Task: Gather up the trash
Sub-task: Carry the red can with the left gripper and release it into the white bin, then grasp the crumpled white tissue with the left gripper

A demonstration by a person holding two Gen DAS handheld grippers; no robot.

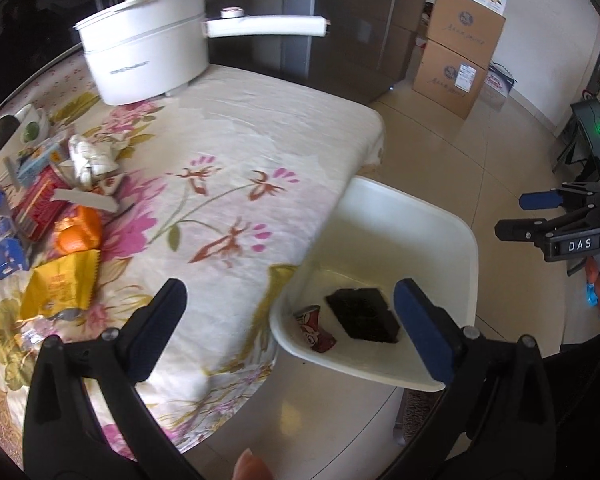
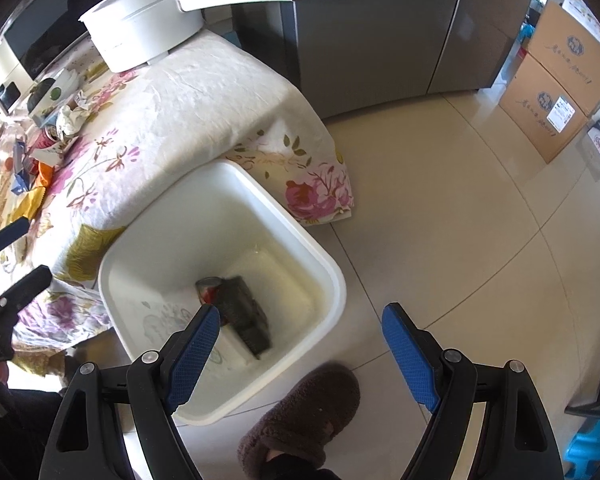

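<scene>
My left gripper [image 1: 290, 320] hangs open and empty over the table's edge and the white bin [image 1: 420, 208]. In the bin lie a crushed red can [image 1: 314, 328] and a dark flat packet [image 1: 364, 314]. A trash pile sits at the table's left: a yellow wrapper [image 1: 60, 288], an orange wrapper [image 1: 80, 228], a red box [image 1: 40, 204], a blue carton [image 1: 6, 248] and crumpled paper [image 1: 88, 158]. My right gripper [image 2: 302, 344] is open with nothing in it, above the bin [image 2: 332, 272] rim and the floor. The packet [image 2: 244, 312] and can [image 2: 208, 288] show below it.
A white pot [image 1: 148, 52] with a long handle stands at the back of the flowered tablecloth [image 1: 240, 140]. A grey fridge [image 2: 380, 20] and stacked cardboard boxes [image 2: 560, 80] lie beyond. A person's brown slipper [image 2: 308, 412] is beside the bin on the tiled floor.
</scene>
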